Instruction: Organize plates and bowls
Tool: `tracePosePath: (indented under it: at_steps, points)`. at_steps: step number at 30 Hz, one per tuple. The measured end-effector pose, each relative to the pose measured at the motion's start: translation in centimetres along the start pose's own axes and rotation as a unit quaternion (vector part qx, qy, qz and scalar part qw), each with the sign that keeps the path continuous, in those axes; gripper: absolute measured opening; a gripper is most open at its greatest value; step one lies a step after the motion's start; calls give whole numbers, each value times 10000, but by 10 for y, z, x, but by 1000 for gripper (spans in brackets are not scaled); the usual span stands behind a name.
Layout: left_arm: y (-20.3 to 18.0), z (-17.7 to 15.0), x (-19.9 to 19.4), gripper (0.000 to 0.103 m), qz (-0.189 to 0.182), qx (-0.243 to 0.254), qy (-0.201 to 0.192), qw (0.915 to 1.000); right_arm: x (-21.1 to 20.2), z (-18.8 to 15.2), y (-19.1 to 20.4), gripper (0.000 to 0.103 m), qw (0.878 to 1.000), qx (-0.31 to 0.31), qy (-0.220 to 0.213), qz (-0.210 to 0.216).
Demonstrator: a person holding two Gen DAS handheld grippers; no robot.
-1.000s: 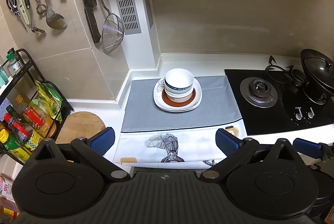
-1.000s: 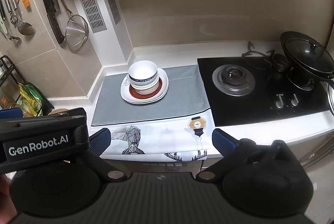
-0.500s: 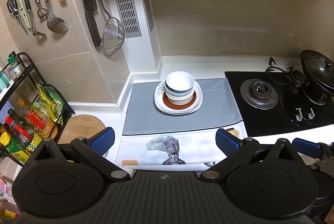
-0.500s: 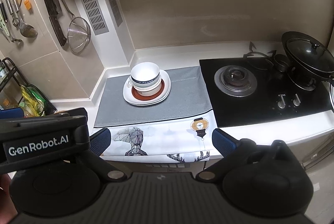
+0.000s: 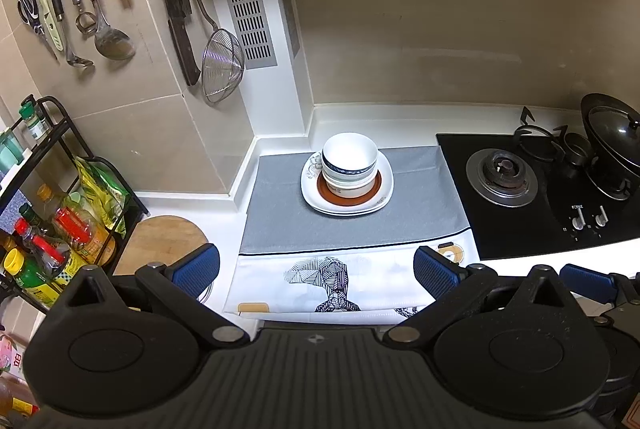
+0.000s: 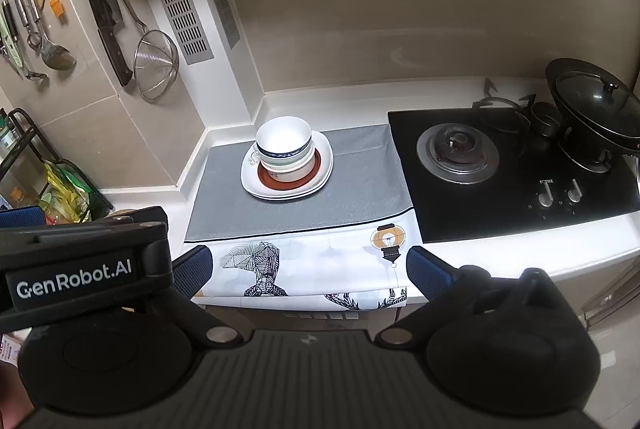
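A stack of white bowls [image 5: 349, 161] sits on white plates [image 5: 384, 195] with a brown-rimmed plate between, on the grey mat [image 5: 280, 221] at the back of the counter. The bowls [image 6: 283, 145] and plates [image 6: 324, 165] also show in the right wrist view. My left gripper [image 5: 316, 265] is open and empty, held back from the counter's front edge, well short of the stack. My right gripper [image 6: 306, 267] is open and empty, also off the front edge. The left gripper's body [image 6: 80, 261] shows at the left of the right wrist view.
A black gas hob [image 5: 520, 189] with a lidded wok [image 5: 612, 133] lies right of the mat. Utensils, a knife and a strainer [image 5: 222, 65] hang on the left wall. A rack of bottles [image 5: 44, 229] and a round wooden board [image 5: 164, 237] stand at the left.
Both grippers have drawn back and up from the counter, so the stack looks smaller and farther. Nothing on the counter has moved.
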State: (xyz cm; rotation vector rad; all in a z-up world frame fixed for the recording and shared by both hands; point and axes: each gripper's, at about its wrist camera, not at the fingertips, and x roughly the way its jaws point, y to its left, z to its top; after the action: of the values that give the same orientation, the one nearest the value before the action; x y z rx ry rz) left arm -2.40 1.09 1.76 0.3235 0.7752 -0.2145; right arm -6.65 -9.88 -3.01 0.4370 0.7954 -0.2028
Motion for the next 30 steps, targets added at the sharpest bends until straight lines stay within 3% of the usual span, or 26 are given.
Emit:
tracePosePath:
  at_steps: [11, 30]
  points:
    - [1, -3, -5, 103, 11, 34, -25, 10000, -2, -2, -1, 103, 10000, 12, -15, 39]
    - [6, 0, 4, 103, -282, 135, -48, 9995, -4, -4, 10, 103, 9996, 103, -72, -267]
